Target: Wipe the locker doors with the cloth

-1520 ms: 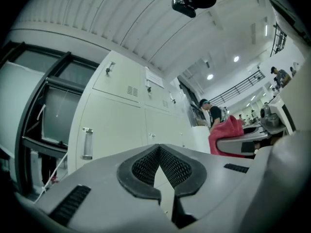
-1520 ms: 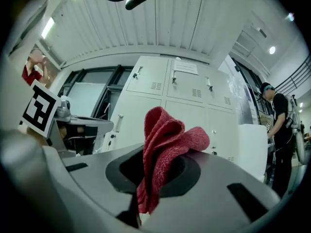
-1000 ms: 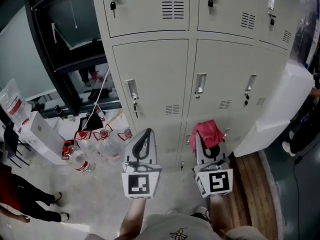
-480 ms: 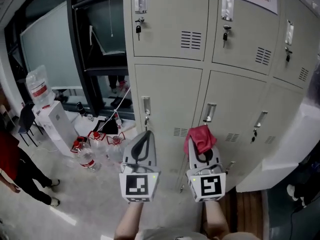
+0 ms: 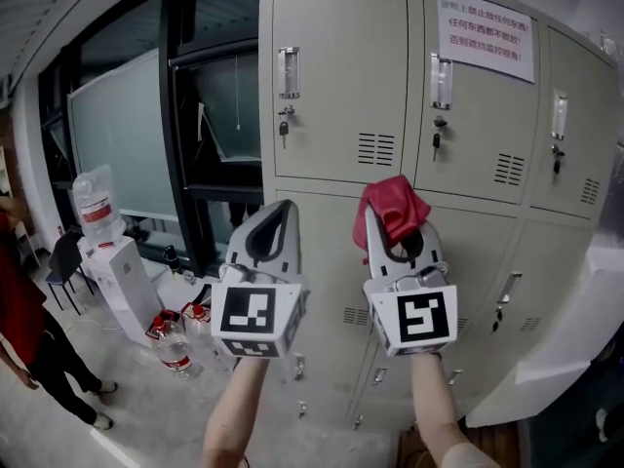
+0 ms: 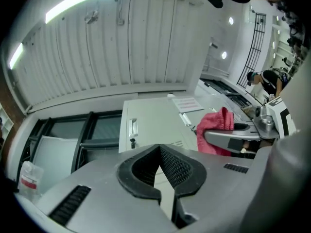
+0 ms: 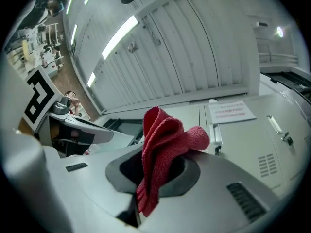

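The red cloth (image 5: 392, 201) is clamped in the right tool (image 5: 394, 226), whose tips are hidden by bunched fabric, before the locker doors (image 5: 336, 76); contact cannot be judged. The left tool (image 5: 281, 209) is closed, empty.

Grey left gripper (image 5: 281, 209), grey right gripper (image 5: 388, 224), b/w marker cubes (image 5: 256, 320), blk ribbed fingers (image 6: 180, 168)

Water dispenser (image 5: 115, 273), perhaps bottles (image 5: 174, 347) beside
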The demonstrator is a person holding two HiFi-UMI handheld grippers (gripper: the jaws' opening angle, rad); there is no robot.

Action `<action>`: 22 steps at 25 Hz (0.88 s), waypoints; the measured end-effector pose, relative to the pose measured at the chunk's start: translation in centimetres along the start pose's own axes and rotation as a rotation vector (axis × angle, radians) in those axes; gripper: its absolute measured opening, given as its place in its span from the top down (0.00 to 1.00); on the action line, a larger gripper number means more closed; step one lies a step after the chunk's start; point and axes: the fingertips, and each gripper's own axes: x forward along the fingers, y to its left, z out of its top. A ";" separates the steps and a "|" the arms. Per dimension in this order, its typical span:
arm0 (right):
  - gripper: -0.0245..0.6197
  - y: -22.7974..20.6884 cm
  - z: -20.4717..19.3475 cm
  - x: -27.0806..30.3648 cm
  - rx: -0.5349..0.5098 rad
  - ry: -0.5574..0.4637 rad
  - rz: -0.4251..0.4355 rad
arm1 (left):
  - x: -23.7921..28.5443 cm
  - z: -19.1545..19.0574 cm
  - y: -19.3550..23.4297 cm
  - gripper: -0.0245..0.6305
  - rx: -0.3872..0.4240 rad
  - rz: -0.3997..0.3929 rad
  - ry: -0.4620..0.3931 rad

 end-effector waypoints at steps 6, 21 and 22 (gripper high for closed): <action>0.91 -3.1 7.8 8.0 -0.029 -0.169 0.069 | 6.6 6.0 3.4 0.94 -0.038 -0.047 -0.094; 0.91 -3.3 15.5 24.6 -0.103 -0.219 0.167 | 17.5 13.7 14.4 0.94 0.026 0.021 -0.170; 0.91 -3.3 15.3 25.5 -0.116 -0.215 0.174 | 18.0 13.9 14.7 0.94 0.027 0.030 -0.173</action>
